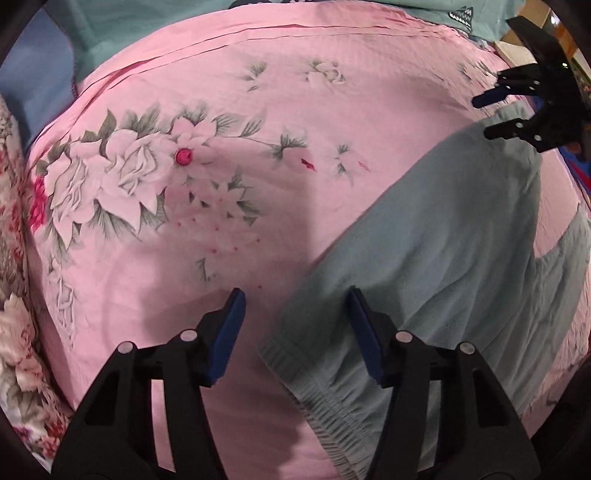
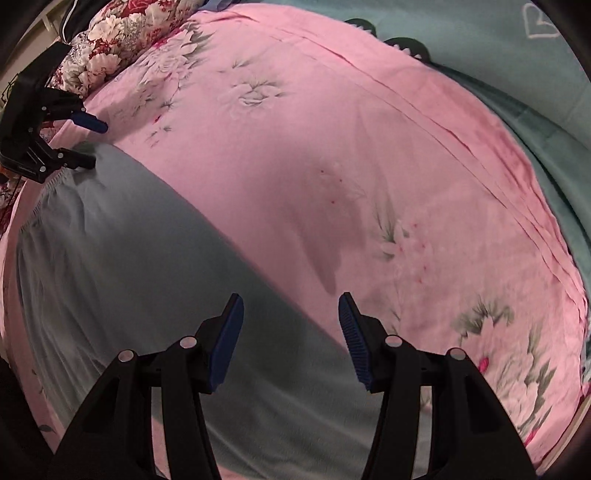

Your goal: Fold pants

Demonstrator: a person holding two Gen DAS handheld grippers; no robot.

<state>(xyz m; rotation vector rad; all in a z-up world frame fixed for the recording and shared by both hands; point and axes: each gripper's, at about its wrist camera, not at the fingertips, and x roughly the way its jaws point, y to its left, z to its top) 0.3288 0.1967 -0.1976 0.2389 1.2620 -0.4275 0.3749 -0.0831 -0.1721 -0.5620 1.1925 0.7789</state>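
Grey-green pants [image 1: 443,240] lie flat on a pink flowered sheet [image 1: 258,110], running diagonally. Their gathered elastic waistband [image 1: 321,387] is at the bottom of the left wrist view. My left gripper [image 1: 295,299] is open above the waistband corner, one finger over the pants and one over the sheet. My right gripper [image 1: 484,116] stands open at the far end of the pants. In the right wrist view the right gripper [image 2: 291,299] is open over the long edge of the pants [image 2: 129,258], holding nothing. The left gripper [image 2: 95,144] shows open by the waistband [image 2: 37,206].
The pink sheet [image 2: 332,129] spreads wide beyond the pants. A red and white flowered quilt [image 1: 14,332] [image 2: 122,33] lies along one side. Teal bedding [image 1: 129,22] [image 2: 480,44] borders the far edge of the sheet.
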